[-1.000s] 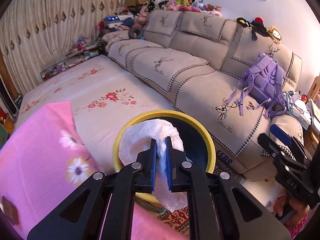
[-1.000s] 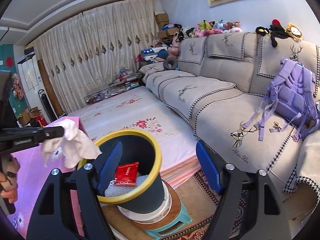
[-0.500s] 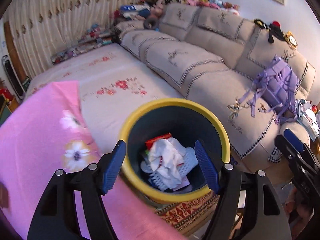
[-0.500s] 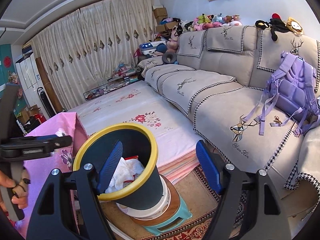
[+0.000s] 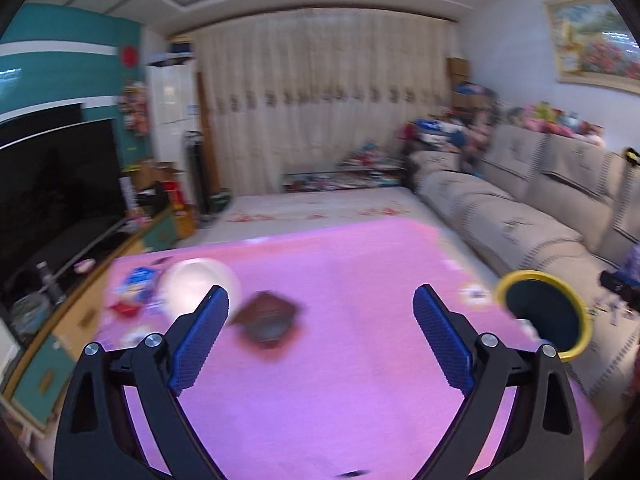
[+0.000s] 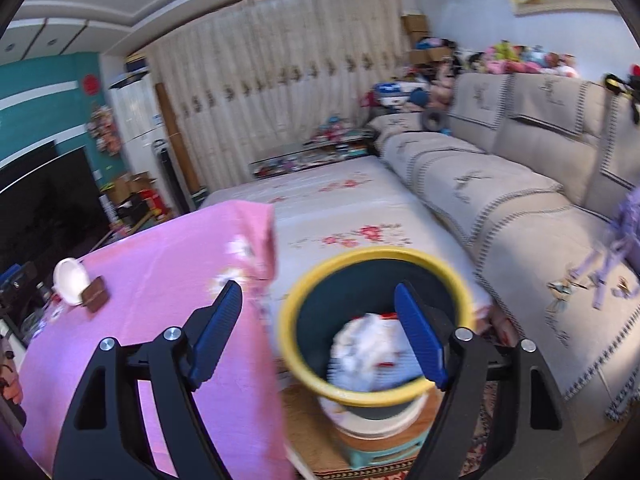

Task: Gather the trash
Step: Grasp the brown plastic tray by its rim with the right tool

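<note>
Left gripper (image 5: 320,312) just spread wide, empty, over pink tablecloth (image 5: 340,360); brown wrapper (image 5: 266,316) near far-left corner. Right gripper (image 6: 318,332) apart, empty. Only right view shows crumpled white tissue (image 6: 368,350) inside yellow-rimmed dark bin (image 6: 320,388).

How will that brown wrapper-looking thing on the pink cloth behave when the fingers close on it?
The brown packet looks thin and crinkled, so it is probably light and will crumple rather than resist. It lies low on the pink cloth, so the fingers may snag fabric. It sits close to the white bowl; a push could nudge that. Blur hides its material.
</note>
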`<state>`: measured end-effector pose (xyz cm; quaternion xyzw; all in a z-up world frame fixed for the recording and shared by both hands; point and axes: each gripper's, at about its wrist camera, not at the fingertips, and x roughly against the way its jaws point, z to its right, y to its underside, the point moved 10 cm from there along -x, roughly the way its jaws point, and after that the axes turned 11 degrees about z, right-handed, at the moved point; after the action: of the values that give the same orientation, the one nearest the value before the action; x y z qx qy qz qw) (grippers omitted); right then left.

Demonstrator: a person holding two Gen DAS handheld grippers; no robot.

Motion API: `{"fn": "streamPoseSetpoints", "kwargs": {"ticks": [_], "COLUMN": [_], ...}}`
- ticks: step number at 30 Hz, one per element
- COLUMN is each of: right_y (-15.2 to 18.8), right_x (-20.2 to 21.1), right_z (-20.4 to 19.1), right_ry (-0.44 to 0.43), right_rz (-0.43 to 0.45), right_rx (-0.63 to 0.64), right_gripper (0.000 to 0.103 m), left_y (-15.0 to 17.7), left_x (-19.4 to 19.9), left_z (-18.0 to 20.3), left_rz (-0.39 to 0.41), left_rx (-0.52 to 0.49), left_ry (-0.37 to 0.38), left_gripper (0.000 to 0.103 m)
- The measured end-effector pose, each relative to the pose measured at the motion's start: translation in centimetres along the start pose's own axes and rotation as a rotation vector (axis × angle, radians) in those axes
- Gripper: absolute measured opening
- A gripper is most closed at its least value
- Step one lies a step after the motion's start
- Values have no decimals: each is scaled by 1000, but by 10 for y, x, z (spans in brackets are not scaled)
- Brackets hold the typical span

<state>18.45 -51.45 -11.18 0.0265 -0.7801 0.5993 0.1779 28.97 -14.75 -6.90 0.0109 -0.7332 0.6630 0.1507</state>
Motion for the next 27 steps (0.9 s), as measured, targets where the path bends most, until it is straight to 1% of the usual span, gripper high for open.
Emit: {"fn": "streamPoseSetpoints", "kwargs": {"ticks": [2,4,8,11,12,14,17,20,22,25,27], "right_y": [-2,-4,-5,-3,-2,1,11,28,42,62,72], "right_x": [-8,-15,-31,-43,-49,-61,-81,-107,-123,-151,-165], "right_z": [-33,-64,-136,-181,-198,-226,-264,-296,-312,-332,-340], "right_ry": [-64,-119,-238,-318,-344,-383,-429,-448,-469,-459,-456], "right_rz": [-12,-25,-61,-100,-119,-146,-185,-238,-276,-338,-369], "right_rx": [21,43,108,146,162,194,245,306,336,398,415], "right_gripper": [74,74,74,74,74,74,74,74,74,67,61], "left_y": [11,22,49,64,69,69,70,68,70,69,69], "left_x": [6,8,8,7,7,9,10,15,22,24,27], "left_z": [-44,-77,-132,-157,-167,-182,-189,-184,-174,-170,-171], "left_rz": [16,23,20,9,0,10,19,51,65,72,75], "left_rx": [13,22,41,82,103,158,187,165,147,128,132], "left_ry": [-89,-157,-253,-274,-274,-262,-271,-271,-272,-270,-268], "left_gripper": [92,92,92,92,92,92,93,97,98,98,98]}}
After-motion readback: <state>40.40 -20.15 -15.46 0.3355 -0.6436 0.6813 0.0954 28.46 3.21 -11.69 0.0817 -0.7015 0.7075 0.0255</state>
